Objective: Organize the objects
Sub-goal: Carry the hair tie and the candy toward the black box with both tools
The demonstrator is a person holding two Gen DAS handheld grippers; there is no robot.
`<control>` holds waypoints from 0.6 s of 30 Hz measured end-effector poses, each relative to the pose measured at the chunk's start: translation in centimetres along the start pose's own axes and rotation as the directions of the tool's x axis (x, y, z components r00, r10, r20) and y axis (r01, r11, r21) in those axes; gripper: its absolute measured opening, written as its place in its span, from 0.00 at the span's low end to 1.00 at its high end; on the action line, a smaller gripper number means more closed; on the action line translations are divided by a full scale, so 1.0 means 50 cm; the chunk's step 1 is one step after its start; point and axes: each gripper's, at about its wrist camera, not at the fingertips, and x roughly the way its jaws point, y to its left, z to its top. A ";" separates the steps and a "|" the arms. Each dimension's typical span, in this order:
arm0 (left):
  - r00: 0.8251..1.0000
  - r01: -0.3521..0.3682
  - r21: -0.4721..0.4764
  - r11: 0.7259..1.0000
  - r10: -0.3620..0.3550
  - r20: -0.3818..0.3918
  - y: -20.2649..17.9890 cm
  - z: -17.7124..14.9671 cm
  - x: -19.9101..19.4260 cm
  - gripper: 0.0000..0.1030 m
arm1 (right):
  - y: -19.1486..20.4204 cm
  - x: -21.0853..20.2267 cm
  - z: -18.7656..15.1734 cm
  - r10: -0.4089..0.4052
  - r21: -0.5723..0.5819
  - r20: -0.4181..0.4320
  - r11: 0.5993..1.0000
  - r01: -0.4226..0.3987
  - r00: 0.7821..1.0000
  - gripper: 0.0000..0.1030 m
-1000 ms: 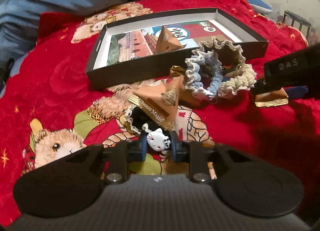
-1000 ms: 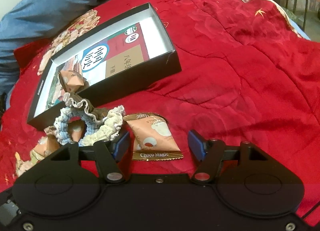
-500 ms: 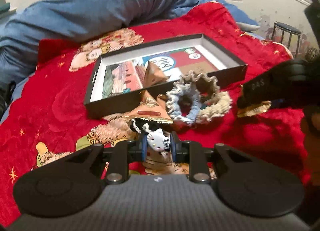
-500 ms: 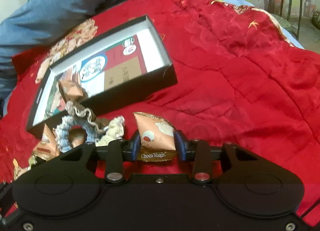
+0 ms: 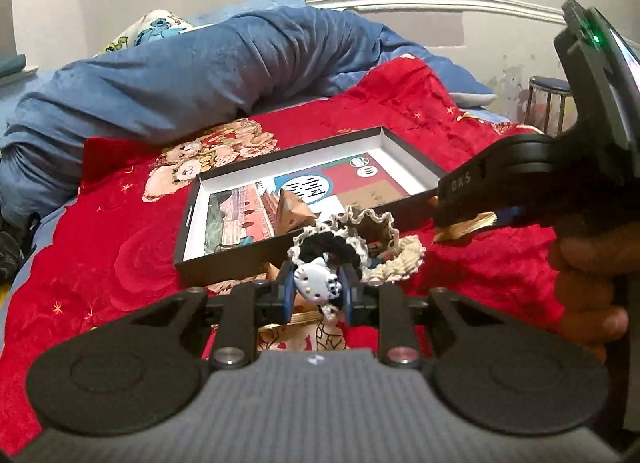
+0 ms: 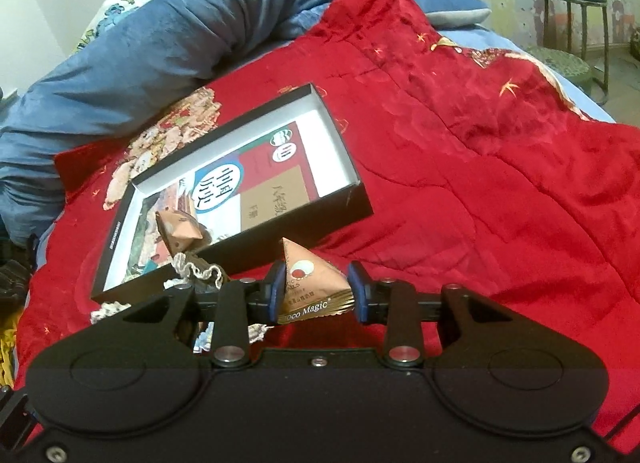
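A black shallow box (image 5: pixel 224 263) (image 6: pixel 304 239) with a printed bottom lies open on the red quilt. One tan Choco Magic packet (image 5: pixel 294 209) (image 6: pixel 180 229) lies inside it. My left gripper (image 5: pixel 317 295) is shut on a black scrunchie with a white cat charm (image 5: pixel 316 283), held above the quilt in front of the box. My right gripper (image 6: pixel 316 291) is shut on another Choco Magic packet (image 6: pixel 310 287), lifted near the box's front wall; it also shows at the right of the left wrist view (image 5: pixel 468 225). Cream and brown scrunchies (image 5: pixel 384 247) (image 6: pixel 196 269) lie against the box front.
A blue duvet (image 5: pixel 200 75) (image 6: pixel 160 43) is heaped behind the box. More tan packets (image 5: pixel 300 319) lie on the quilt under my left gripper. A round stool (image 6: pixel 576 11) stands off the bed at the far right.
Both grippers have risen off the quilt with their loads. The right gripper closed on the Choco Magic packet and lifted it; the left lifted the cat-charm scrunchie toward the box.
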 end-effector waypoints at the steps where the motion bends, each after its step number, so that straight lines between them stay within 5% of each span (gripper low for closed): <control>1: 1.000 -0.001 -0.005 1.000 0.001 0.002 0.002 0.000 -0.001 0.26 | 0.000 -0.001 0.000 0.002 0.000 0.003 1.000 -0.002 1.000 0.31; 18: 0.991 -0.023 -0.138 0.990 0.041 0.129 0.073 0.029 -0.032 0.26 | 0.024 -0.048 0.011 0.196 -0.040 0.124 0.981 -0.192 0.973 0.31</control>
